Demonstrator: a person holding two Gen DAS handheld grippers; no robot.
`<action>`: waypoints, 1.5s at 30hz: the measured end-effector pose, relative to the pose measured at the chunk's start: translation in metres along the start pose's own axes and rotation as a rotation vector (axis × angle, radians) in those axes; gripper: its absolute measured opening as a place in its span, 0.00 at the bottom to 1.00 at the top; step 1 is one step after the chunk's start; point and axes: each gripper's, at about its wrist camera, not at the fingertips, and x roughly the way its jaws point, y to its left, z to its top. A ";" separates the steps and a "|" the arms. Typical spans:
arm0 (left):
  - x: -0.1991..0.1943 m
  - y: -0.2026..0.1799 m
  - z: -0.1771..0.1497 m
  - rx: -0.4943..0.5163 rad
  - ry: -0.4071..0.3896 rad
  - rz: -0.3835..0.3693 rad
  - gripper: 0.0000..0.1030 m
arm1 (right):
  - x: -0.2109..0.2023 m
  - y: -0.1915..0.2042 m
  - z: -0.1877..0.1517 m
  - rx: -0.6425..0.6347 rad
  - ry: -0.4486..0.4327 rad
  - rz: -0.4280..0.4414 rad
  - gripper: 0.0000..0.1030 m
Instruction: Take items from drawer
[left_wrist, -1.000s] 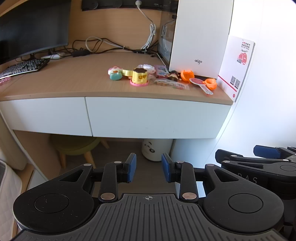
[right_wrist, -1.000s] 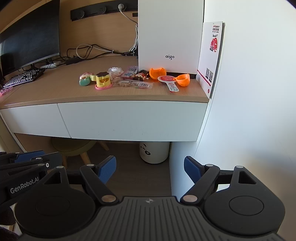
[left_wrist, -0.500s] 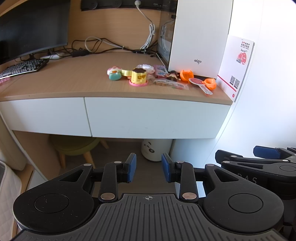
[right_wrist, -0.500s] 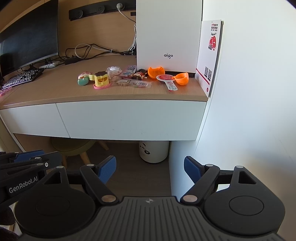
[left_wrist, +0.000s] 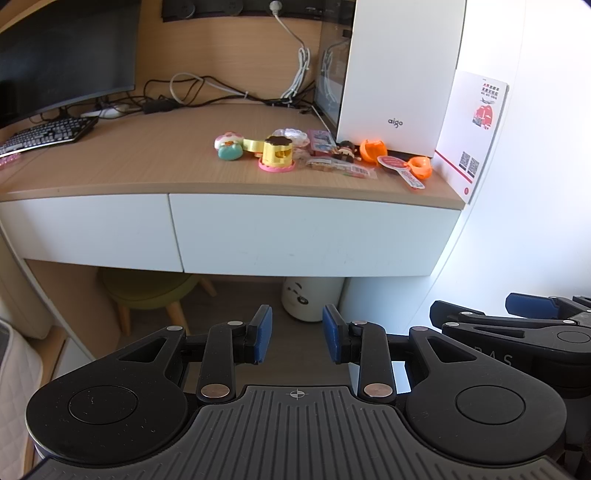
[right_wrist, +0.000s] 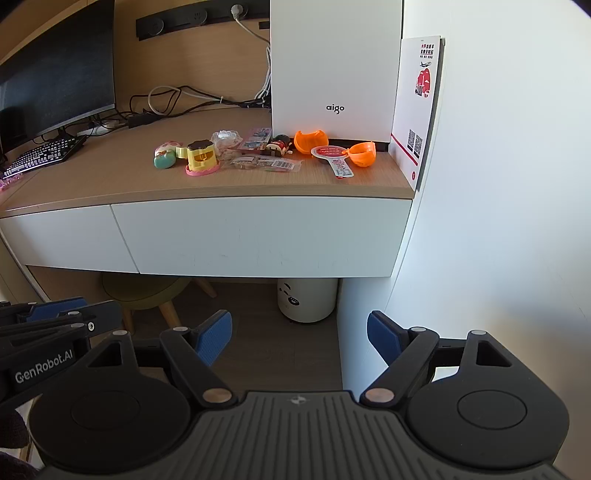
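Note:
Both white drawer fronts under the wooden desk are closed: the wide right drawer (left_wrist: 306, 232) (right_wrist: 258, 236) and the left drawer (left_wrist: 88, 229) (right_wrist: 62, 240). Small toys lie on the desktop above: a yellow toy on a pink base (left_wrist: 277, 155) (right_wrist: 201, 157), two orange capsule halves (left_wrist: 373, 149) (right_wrist: 364, 153) and flat packets (right_wrist: 266, 162). My left gripper (left_wrist: 297, 334) hangs well back from the desk, below drawer height, open by a narrow gap with nothing in it. My right gripper (right_wrist: 299, 334) is beside it, wide open and holding nothing.
A white computer case (left_wrist: 399, 74) and a leaflet (left_wrist: 476, 129) stand at the desk's right end against the white wall. A monitor (left_wrist: 62, 55), keyboard (left_wrist: 44, 134) and cables fill the left. Under the desk are a green stool (left_wrist: 147, 291) and a white bin (left_wrist: 310, 299).
Almost nothing differs. The right wrist view has drifted very slightly. Both grippers keep the same opening, and the drawers stay closed.

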 end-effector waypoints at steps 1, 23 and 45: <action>0.000 0.000 0.000 0.000 0.000 0.000 0.32 | 0.000 0.000 0.000 -0.001 0.000 0.000 0.79; 0.001 0.000 -0.001 -0.002 0.006 0.003 0.32 | 0.002 -0.002 -0.003 0.008 0.005 -0.002 0.79; 0.012 -0.001 0.002 -0.007 0.045 -0.049 0.29 | 0.006 -0.011 -0.003 0.056 0.028 -0.015 0.79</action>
